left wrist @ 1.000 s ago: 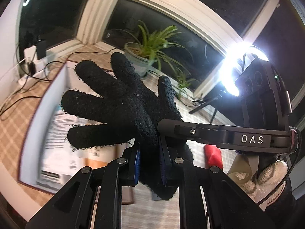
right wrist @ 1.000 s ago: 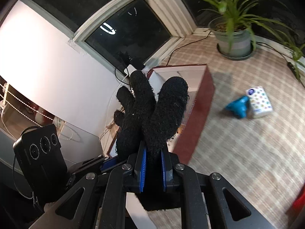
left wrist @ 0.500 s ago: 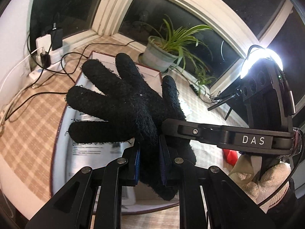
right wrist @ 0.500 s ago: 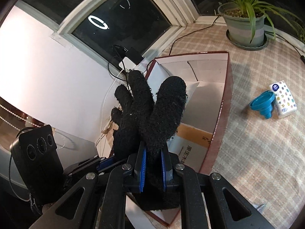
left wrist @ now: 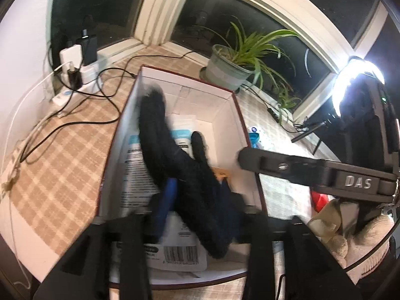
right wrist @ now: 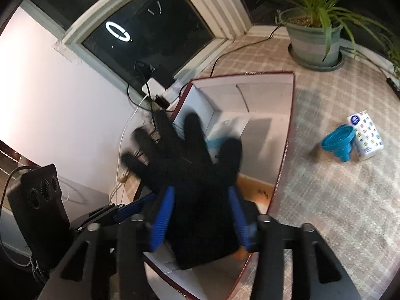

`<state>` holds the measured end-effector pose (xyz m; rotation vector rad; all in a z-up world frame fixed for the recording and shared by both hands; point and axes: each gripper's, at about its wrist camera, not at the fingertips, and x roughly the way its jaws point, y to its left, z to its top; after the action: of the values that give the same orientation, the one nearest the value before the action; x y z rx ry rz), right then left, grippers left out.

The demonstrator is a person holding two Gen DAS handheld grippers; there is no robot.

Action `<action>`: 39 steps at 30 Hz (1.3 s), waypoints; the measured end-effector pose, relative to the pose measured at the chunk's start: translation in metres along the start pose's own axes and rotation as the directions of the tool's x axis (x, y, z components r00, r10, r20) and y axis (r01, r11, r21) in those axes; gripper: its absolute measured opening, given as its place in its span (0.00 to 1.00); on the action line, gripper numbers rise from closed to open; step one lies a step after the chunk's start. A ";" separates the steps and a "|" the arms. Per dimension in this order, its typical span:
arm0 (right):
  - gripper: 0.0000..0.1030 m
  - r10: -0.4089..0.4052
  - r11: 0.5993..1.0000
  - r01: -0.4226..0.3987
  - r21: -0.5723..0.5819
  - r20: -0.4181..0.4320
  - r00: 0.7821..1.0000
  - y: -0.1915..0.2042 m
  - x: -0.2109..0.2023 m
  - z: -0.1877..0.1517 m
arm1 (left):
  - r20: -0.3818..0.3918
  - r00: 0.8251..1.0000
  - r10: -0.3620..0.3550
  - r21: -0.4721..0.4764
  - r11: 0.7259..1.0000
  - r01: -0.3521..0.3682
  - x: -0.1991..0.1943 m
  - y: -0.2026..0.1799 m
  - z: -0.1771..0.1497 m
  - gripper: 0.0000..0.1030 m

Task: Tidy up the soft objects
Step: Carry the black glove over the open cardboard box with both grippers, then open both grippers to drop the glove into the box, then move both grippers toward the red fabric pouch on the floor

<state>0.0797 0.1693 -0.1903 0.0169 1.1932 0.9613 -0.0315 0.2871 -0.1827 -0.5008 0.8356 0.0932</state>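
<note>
Black glove (right wrist: 195, 175) is over the open box (right wrist: 287, 135), blurred in both views (mid-motion, so edges are soft). Right tongs (right wrist: 200, 215) have their jaws spread wide, blue pads (right wrist: 162, 215) on either side of the glove's cuff; can't tell if the pads touch the fabric. Left tongs (left wrist: 197, 200) are also spread apart, with the glove (left wrist: 185, 170) lying between the pads, fingers pointing into the box (left wrist: 235, 115); contact unclear there too.

Box sits on the checked tablecloth (right wrist: 337, 200), maroon rim, white inside, printed papers on its floor. Blue funnel (right wrist: 340, 145) and a patterned tissue pack (right wrist: 366, 135) lie touching each other on the cloth, well apart from the box's right wall. Potted plant (left wrist: 232, 67) stands past the box's far corner. Chargers and cables (left wrist: 75, 67) sit by the window corner.
</note>
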 end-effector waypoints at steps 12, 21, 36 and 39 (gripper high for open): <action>0.51 -0.042 0.999 0.041 0.012 0.047 0.998 -0.015 -0.030 -0.007 | 0.031 1.000 0.000 -0.021 1.000 0.001 -0.011 -0.009 -0.003 0.54; 0.51 -0.078 0.997 0.076 0.021 0.105 0.991 -0.038 -0.076 -0.025 | 0.054 0.997 -0.054 0.026 0.998 0.052 -0.013 -0.054 -0.006 0.55; 0.51 -0.180 0.975 0.152 0.162 0.174 0.968 -0.139 -0.178 -0.075 | -0.036 0.984 -0.176 0.128 0.975 0.179 0.023 -0.156 -0.026 0.62; 0.51 -0.201 0.967 0.166 0.192 0.180 0.963 -0.159 -0.195 -0.085 | -0.060 0.978 -0.198 0.140 0.969 0.204 0.032 -0.175 -0.031 0.63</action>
<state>0.1034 -0.0924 -0.1517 0.1374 1.0709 0.6722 0.0168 0.1153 -0.1555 -0.4487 0.8252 -0.1656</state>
